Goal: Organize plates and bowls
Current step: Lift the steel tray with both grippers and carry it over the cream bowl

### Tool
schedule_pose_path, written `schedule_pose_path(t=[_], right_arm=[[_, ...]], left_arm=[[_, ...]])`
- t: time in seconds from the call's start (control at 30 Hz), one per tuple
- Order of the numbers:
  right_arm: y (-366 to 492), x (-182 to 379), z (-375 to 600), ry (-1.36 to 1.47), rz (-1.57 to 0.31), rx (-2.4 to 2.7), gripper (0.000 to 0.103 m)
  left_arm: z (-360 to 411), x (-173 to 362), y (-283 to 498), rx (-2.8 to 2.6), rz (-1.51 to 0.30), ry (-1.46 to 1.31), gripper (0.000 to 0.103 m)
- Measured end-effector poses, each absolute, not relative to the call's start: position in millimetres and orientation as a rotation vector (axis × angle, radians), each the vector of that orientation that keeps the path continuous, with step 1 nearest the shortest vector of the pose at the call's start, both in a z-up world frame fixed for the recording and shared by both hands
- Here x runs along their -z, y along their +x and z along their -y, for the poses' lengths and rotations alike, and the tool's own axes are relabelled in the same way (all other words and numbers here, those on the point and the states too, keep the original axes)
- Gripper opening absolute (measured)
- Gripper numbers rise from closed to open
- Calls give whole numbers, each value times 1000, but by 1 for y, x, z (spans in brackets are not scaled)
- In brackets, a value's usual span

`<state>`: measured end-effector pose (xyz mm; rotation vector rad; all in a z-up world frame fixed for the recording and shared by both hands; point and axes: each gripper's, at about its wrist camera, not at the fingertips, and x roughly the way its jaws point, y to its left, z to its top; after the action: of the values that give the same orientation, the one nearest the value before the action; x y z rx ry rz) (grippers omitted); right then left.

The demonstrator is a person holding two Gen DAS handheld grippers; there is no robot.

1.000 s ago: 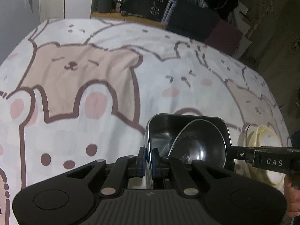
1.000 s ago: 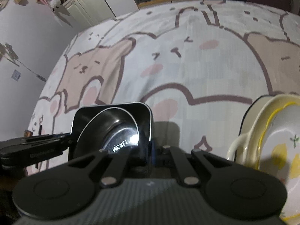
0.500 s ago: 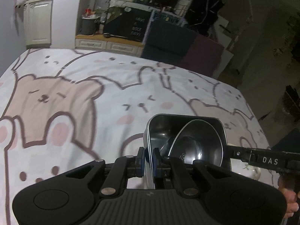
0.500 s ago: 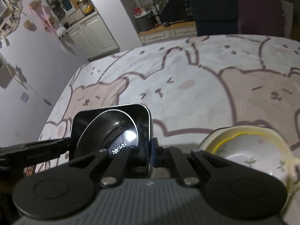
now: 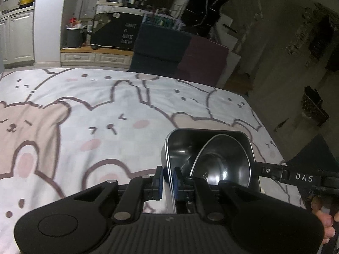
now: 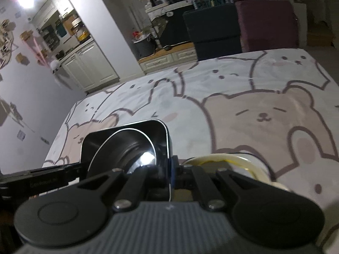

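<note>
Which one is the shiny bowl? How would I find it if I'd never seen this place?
Look over the big cloth with cartoon bears. A dark square metal tray is held above it by the left tongs and right tongs, one on each side wall. The round steel bowl leans tilted inside it, silver and round-rimmed, unlike the pale yellow-rimmed dish on the cloth.

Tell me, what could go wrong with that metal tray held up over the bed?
1. The bowl lies loose and tilted inside the tray; a tip could send it sliding out.
2. Each gripper, left and right, pinches only a thin wall of the tray; if the hands drift apart, one may slip off.
3. The yellow dish sits just below and could get knocked.
</note>
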<state>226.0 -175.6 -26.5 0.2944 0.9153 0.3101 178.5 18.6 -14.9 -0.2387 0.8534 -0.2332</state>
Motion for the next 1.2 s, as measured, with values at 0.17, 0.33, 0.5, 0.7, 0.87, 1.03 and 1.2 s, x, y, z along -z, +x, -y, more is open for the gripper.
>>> schedule_pose_path(t=[0.17,0.33,0.5,0.7,0.87,1.03,1.2], right_arm=[[222,25,199,310,-908,-272,4],[221,23,219,318,-894,-243,4],[220,27,234,321,-901,-231,4],[218,31,244,295,-927,-219,4],[216,37,254,289,-973,-208,4],[217,47,252,261,-1027,-198,4],[217,53,251,238,-1066,-196,4]], left_arm=[[1,15,185,254,-857,-237,10],[17,17,189,278,-863,-247,10],[26,25,191,300,-898,-277,11],[38,36,194,313,-947,-264,11],[48,47,198,311,-997,-246,11],[56,59,202,298,-1044,-203,11],[59,64,206,295,-1075,-187,11]])
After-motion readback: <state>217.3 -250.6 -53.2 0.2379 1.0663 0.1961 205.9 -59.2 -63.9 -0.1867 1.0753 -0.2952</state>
